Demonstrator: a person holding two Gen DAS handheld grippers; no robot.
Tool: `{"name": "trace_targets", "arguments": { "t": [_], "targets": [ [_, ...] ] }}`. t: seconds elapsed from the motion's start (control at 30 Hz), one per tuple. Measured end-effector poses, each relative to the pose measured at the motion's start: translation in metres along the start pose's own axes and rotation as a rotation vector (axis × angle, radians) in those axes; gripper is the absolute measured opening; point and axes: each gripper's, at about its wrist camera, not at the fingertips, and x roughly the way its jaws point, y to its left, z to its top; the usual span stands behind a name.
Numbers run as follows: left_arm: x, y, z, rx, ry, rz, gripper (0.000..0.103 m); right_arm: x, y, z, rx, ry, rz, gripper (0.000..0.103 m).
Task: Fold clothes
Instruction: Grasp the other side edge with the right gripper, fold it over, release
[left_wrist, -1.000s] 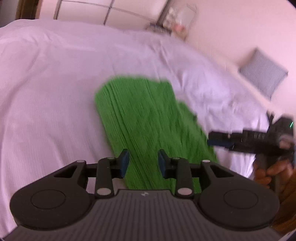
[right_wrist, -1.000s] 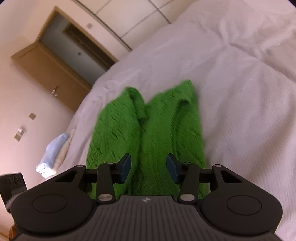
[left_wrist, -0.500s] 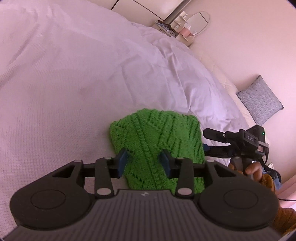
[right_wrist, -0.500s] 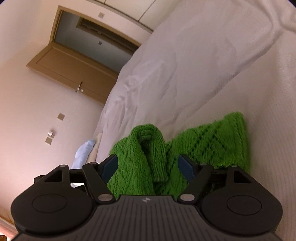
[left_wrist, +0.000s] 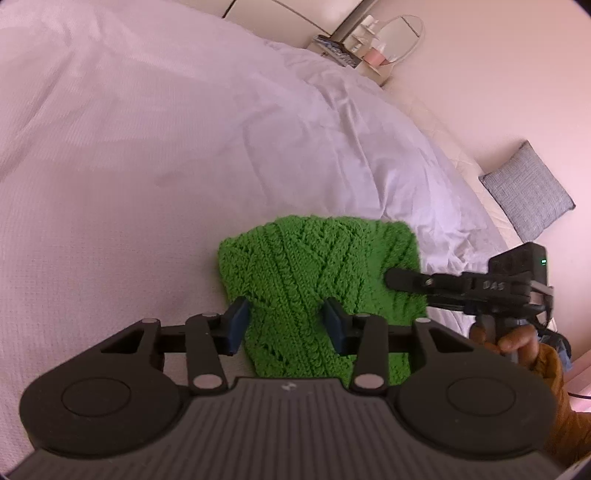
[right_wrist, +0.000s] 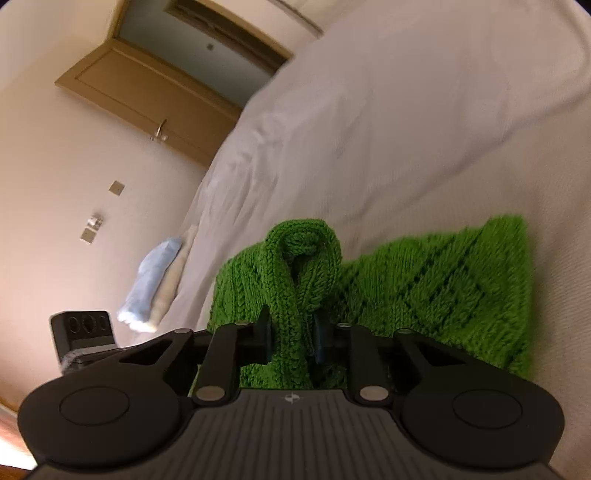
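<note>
Left claw (left_wrist: 282, 325) spread wide over green sweater (left_wrist: 317, 273), right claw (right_wrist: 291, 338) clenched on its fold

The right gripper (right_wrist: 291, 338), wide apart half a second ago, now pinches a raised fold of the green knit sweater (right_wrist: 436, 291). Compared with a second ago, the sweater (left_wrist: 317, 280) looks shorter and sharper, and the left gripper (left_wrist: 286, 325) sits closer over it.

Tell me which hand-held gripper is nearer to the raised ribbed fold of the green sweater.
Right. The right hand-held gripper has its fingers closed around the ribbed fold of the green sweater. The left hand-held gripper is open at the sweater's near edge, beside it.
</note>
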Motion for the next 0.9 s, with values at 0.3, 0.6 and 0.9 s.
{"name": "trace_targets", "arguments": {
  "t": [0.3, 0.6, 0.9],
  "targets": [
    [0.026, -0.039, 0.013, 0.093, 0.033, -0.036, 0.034, -0.068, -0.013, 0.005, 0.092, -0.137, -0.175, 0.019],
    [0.038, -0.038, 0.007, 0.068, 0.052, -0.021, 0.034, -0.064, -0.051, -0.003, 0.213, -0.095, -0.25, 0.02],
    [-0.004, -0.085, -0.016, 0.22, -0.002, 0.037, 0.034, -0.1, -0.005, -0.03, 0.03, -0.29, -0.443, 0.049]
  ]
}}
